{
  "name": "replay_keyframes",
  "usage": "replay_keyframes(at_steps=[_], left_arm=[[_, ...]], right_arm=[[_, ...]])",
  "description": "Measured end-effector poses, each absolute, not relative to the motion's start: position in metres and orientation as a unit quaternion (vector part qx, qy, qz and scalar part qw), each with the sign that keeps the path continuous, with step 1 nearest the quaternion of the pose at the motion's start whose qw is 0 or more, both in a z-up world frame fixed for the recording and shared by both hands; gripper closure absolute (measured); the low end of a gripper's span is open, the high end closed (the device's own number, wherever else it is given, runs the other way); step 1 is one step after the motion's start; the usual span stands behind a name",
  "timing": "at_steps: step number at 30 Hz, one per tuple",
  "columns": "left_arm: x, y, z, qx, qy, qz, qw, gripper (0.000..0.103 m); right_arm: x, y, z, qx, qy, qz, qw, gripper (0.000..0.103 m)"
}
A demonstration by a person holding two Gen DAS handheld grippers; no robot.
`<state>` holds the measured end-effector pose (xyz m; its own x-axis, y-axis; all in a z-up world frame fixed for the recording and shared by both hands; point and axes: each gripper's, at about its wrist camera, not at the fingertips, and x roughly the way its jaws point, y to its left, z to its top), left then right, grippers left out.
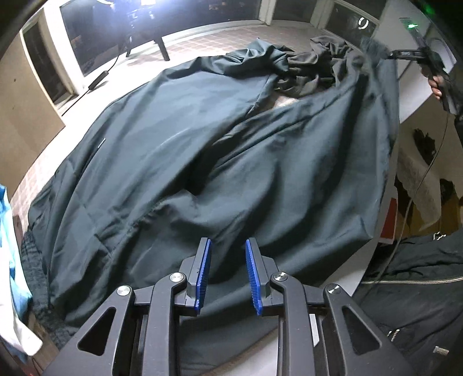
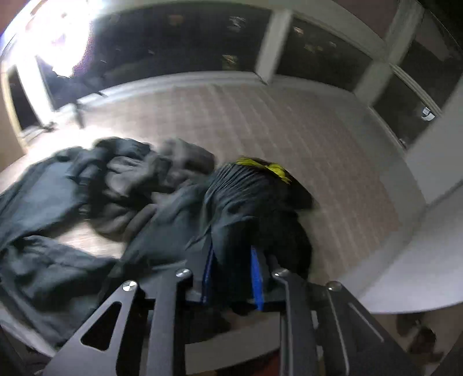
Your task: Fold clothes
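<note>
Dark windows [image 1: 162,26], white frames, perhaps tiled sill, bright glare [image 2: 58,31]

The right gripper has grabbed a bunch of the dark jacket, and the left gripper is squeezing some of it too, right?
Not quite. The left gripper holds nothing: the left wrist view shows its blue pads apart with a gap above the dark jacket. The right gripper does have a bunch of the jacket between its pads.
</note>
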<state>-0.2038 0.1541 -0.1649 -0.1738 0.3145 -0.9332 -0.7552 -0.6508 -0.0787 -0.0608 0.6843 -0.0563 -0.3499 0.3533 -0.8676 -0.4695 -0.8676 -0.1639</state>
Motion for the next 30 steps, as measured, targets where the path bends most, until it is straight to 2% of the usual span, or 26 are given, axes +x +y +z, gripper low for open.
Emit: replay_keyframes(at_steps=[2, 3, 4, 6, 8, 12, 17, 21, 22, 23, 24, 26, 30], left_arm=[[-0.206, 0.155, -0.163, -0.526, 0.211, 0.738, 0.365, 0.080], [-0.206, 0.155, -0.161, -0.524, 0.213, 0.740, 0.364, 0.080], [-0.208, 0.155, -0.159, -0.522, 0.215, 0.742, 0.362, 0.080], [-0.212, 0.154, -0.157, -0.519, 0.219, 0.747, 0.353, 0.079], [-0.218, 0.153, -0.155, -0.517, 0.219, 0.754, 0.341, 0.079], [-0.237, 0.147, -0.153, -0.510, 0.204, 0.775, 0.313, 0.077], [-0.280, 0.131, -0.165, -0.523, 0.151, 0.799, 0.255, 0.075], [-0.309, 0.118, -0.183, -0.539, 0.120, 0.804, 0.219, 0.074], [-0.315, 0.115, -0.189, -0.545, 0.118, 0.802, 0.213, 0.074], [-0.319, 0.114, -0.195, -0.552, 0.121, 0.799, 0.208, 0.074], [-0.324, 0.112, -0.202, -0.558, 0.124, 0.795, 0.202, 0.074], [-0.331, 0.110, -0.213, -0.570, 0.124, 0.788, 0.197, 0.074], [-0.340, 0.106, -0.227, -0.585, 0.126, 0.778, 0.193, 0.074]], right_arm=[[-0.068, 0.684, -0.044, -0.490, 0.063, 0.836, 0.239, 0.073], [-0.073, 0.682, -0.035, -0.480, 0.055, 0.843, 0.234, 0.056], [-0.080, 0.680, -0.027, -0.470, 0.047, 0.852, 0.227, 0.043], [-0.112, 0.668, -0.020, -0.460, 0.032, 0.868, 0.186, 0.041], [-0.150, 0.657, -0.024, -0.463, 0.023, 0.875, 0.139, 0.041], [-0.249, 0.666, -0.087, -0.516, 0.023, 0.849, 0.107, 0.041], [-0.334, 0.696, -0.170, -0.578, 0.105, 0.805, 0.087, 0.041], [-0.348, 0.700, -0.215, -0.633, 0.171, 0.754, 0.034, 0.041], [-0.347, 0.697, -0.219, -0.634, 0.178, 0.753, 0.018, 0.042], [-0.345, 0.693, -0.220, -0.629, 0.176, 0.757, 0.007, 0.049], [-0.343, 0.690, -0.218, -0.624, 0.171, 0.763, 0.001, 0.073], [-0.335, 0.684, -0.207, -0.607, 0.171, 0.776, -0.022, 0.077], [-0.317, 0.679, -0.159, -0.551, 0.138, 0.823, -0.016, 0.078]])
